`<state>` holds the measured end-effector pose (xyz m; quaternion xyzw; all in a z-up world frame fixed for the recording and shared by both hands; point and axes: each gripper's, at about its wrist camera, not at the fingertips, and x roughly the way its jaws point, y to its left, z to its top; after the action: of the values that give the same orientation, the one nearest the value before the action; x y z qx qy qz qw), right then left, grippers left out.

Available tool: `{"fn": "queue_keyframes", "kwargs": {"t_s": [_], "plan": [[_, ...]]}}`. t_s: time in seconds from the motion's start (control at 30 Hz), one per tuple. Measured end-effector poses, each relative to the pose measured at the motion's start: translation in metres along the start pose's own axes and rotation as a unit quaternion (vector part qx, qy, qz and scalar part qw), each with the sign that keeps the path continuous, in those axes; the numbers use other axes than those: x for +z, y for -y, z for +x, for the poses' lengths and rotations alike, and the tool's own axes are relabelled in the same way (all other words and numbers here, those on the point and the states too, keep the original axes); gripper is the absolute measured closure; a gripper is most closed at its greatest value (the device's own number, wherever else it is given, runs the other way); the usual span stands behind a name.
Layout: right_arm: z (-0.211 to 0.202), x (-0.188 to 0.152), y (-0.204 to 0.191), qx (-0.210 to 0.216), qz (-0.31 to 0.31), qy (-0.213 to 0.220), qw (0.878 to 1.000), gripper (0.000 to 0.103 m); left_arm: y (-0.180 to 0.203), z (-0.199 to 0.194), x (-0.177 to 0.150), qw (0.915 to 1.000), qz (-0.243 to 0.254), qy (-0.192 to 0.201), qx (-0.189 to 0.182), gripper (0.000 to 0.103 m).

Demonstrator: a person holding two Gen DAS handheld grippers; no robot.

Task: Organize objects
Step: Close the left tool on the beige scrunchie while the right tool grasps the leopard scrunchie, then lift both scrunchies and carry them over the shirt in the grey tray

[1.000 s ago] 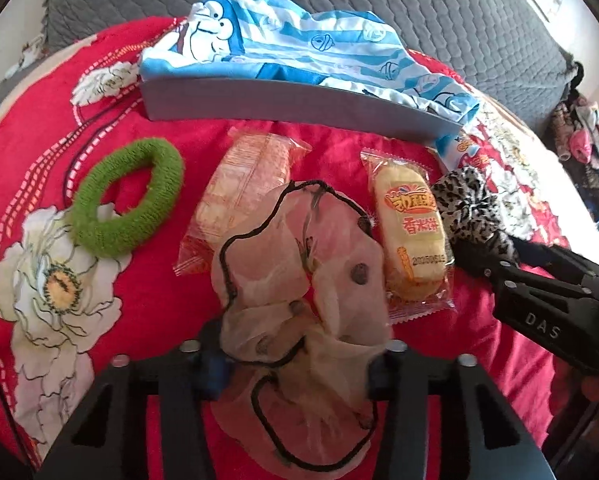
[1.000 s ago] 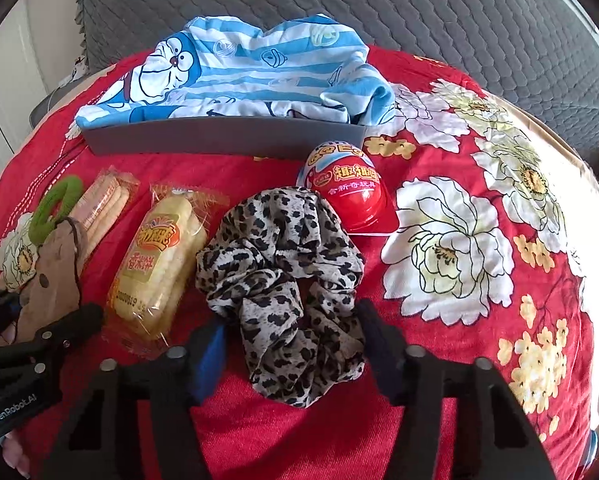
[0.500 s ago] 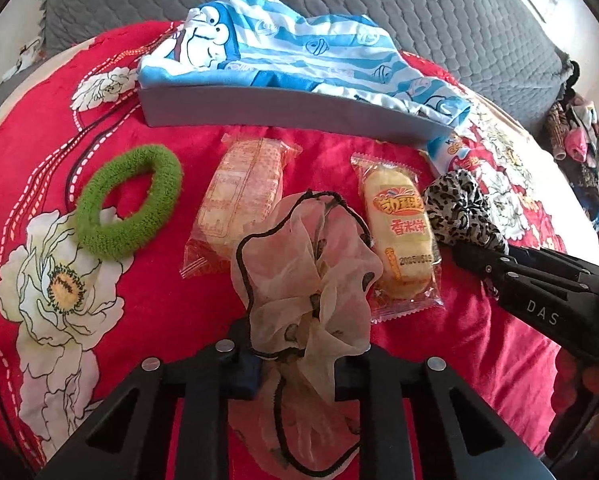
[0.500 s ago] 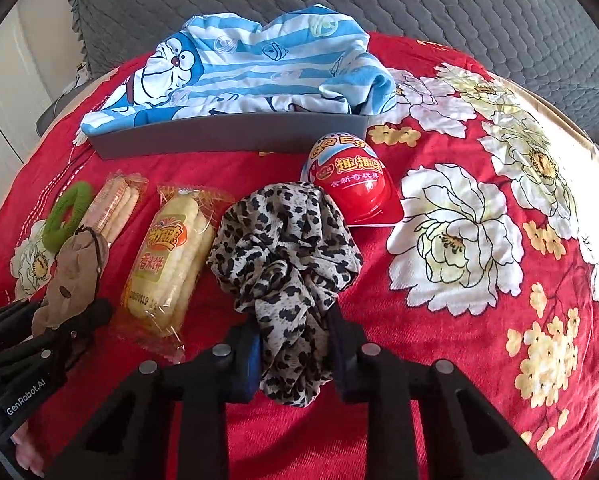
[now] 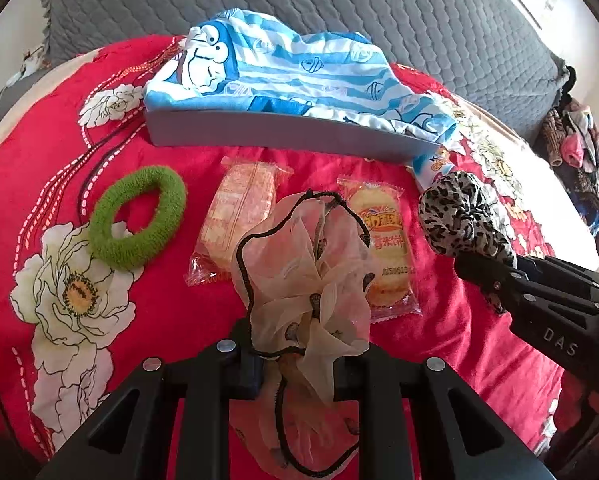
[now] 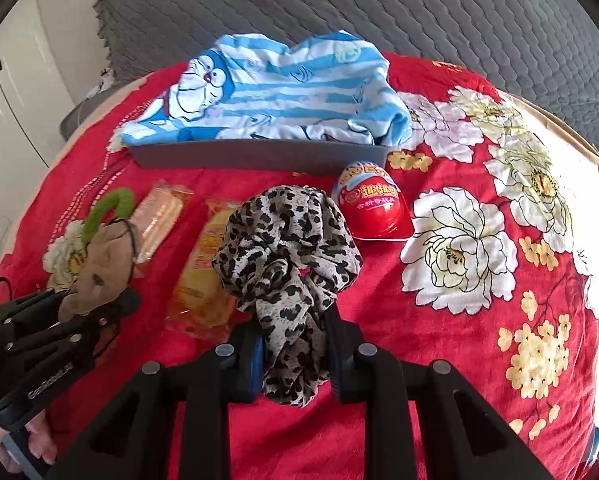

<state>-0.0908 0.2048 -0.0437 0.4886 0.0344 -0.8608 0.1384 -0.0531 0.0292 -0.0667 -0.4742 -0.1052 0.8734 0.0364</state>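
My left gripper (image 5: 299, 364) is shut on a sheer beige scrunchie (image 5: 311, 280) with a black cord and holds it lifted off the red floral bedspread (image 5: 59, 320). My right gripper (image 6: 293, 354) is shut on a leopard-print scrunchie (image 6: 287, 248) and holds it raised too; it also shows in the left wrist view (image 5: 455, 216). A green scrunchie (image 5: 137, 218) lies on the spread at the left. Two wrapped snacks (image 5: 239, 216) (image 5: 383, 248) lie below the held scrunchies. A red toy egg (image 6: 373, 204) sits near the grey tray (image 6: 259, 156).
The grey tray (image 5: 283, 136) holds a blue striped Doraemon cloth (image 5: 283, 68) at the back. A grey quilted cover (image 6: 379, 12) lies behind it. Clothes (image 5: 575, 148) hang at the far right. White cupboards (image 6: 11, 92) stand at the left.
Both grippers closed on their scrunchies and lifted them up off the bedspread. The scrunchies now bunch between the fingers.
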Motion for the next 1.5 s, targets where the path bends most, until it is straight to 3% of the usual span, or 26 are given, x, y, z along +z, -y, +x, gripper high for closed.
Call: {"fn": "queue_keyframes", "kwargs": {"t_s": [0.6,1.5], "plan": [[-0.037,-0.008,-0.007,0.003,0.027,0.036,0.999,0.078,0.007,-0.025,0.003,0.9998,-0.001,0.022,0.003,0.081],[-0.090,0.016,-0.036,-0.003,0.032,0.093,0.995,0.078,-0.001,-0.071,0.029,0.9978,-0.018,0.063,0.010,0.081]]}}
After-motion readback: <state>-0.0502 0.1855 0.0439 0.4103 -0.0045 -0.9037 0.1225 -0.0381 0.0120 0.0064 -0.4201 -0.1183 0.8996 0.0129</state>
